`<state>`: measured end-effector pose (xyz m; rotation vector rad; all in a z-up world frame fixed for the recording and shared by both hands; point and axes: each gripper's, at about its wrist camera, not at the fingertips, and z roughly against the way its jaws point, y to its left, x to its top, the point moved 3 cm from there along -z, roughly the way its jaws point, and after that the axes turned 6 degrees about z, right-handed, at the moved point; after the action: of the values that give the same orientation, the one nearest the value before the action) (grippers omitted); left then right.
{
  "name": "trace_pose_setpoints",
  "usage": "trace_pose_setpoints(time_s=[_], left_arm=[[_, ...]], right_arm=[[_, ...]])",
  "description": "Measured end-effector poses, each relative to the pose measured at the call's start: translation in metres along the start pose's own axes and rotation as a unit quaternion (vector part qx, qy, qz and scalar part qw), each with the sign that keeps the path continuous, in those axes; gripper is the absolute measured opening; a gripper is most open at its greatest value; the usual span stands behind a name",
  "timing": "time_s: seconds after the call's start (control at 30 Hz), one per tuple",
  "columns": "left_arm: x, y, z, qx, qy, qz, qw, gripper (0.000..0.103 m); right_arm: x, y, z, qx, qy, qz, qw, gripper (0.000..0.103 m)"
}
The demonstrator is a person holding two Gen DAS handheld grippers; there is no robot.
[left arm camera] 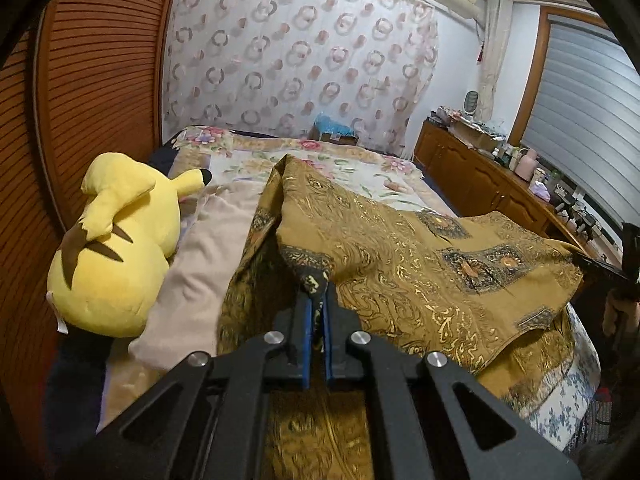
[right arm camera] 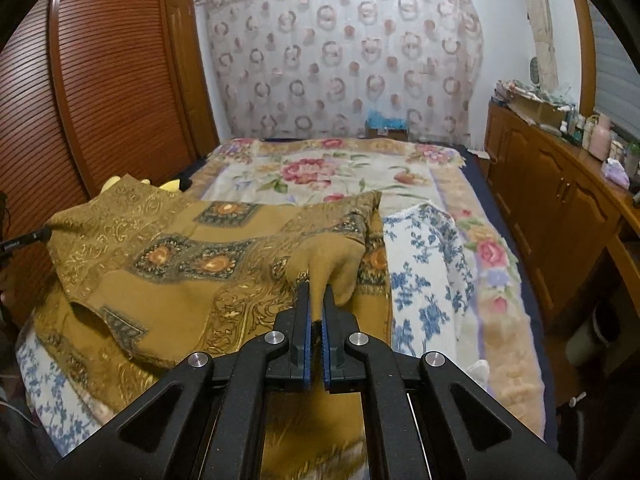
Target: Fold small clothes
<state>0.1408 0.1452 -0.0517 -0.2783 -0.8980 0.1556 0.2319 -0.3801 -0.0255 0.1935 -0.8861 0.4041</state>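
A mustard-gold patterned garment lies spread over the near part of the bed, partly lifted between both grippers. My left gripper is shut on a dark-patterned corner of it, held above the bed. My right gripper is shut on another fold of the same garment. The right gripper's tip also shows at the right edge of the left wrist view, and the left gripper's tip at the left edge of the right wrist view.
The bed carries a floral blanket. A yellow plush toy and a beige pillow lie at the left side by the slatted wardrobe. A blue-flowered white cloth lies to the right. A wooden cabinet with clutter lines the right wall.
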Motion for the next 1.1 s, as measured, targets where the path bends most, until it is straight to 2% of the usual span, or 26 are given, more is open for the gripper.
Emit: trace_pose_setpoints(time_s=[0.33,0.53,0.87,0.93,1.03,1.1], left_arm=[[-0.042,-0.002,0.029,-0.005,-0.002,-0.005,1.0000,0.002],[-0.055,-0.004,0.043,-0.008,-0.004,-0.008,0.9999,0.002],[-0.082,-0.004,0.036,0.022,0.029,-0.023,0.9991,0.002],[-0.084,-0.003,0.034,0.025,0.034,-0.023,0.9989,0.003],[-0.084,-0.004,0.032,0.031,0.037,-0.022,0.9986,0.004],[-0.085,-0.004,0.031,0.037,0.038,-0.022,0.9983,0.005]], right_arm=[[-0.032,0.010,0.027,-0.020,-0.001,0.003,1.000,0.001],[-0.045,0.016,0.041,-0.026,-0.002,0.002,1.000,0.001],[-0.069,0.022,0.035,-0.035,0.030,0.014,0.999,0.001],[-0.073,0.022,0.033,-0.036,0.034,0.011,0.999,0.004],[-0.074,0.022,0.033,-0.057,0.040,0.012,0.997,0.014],[-0.075,0.022,0.035,-0.060,0.040,0.011,0.997,0.027]])
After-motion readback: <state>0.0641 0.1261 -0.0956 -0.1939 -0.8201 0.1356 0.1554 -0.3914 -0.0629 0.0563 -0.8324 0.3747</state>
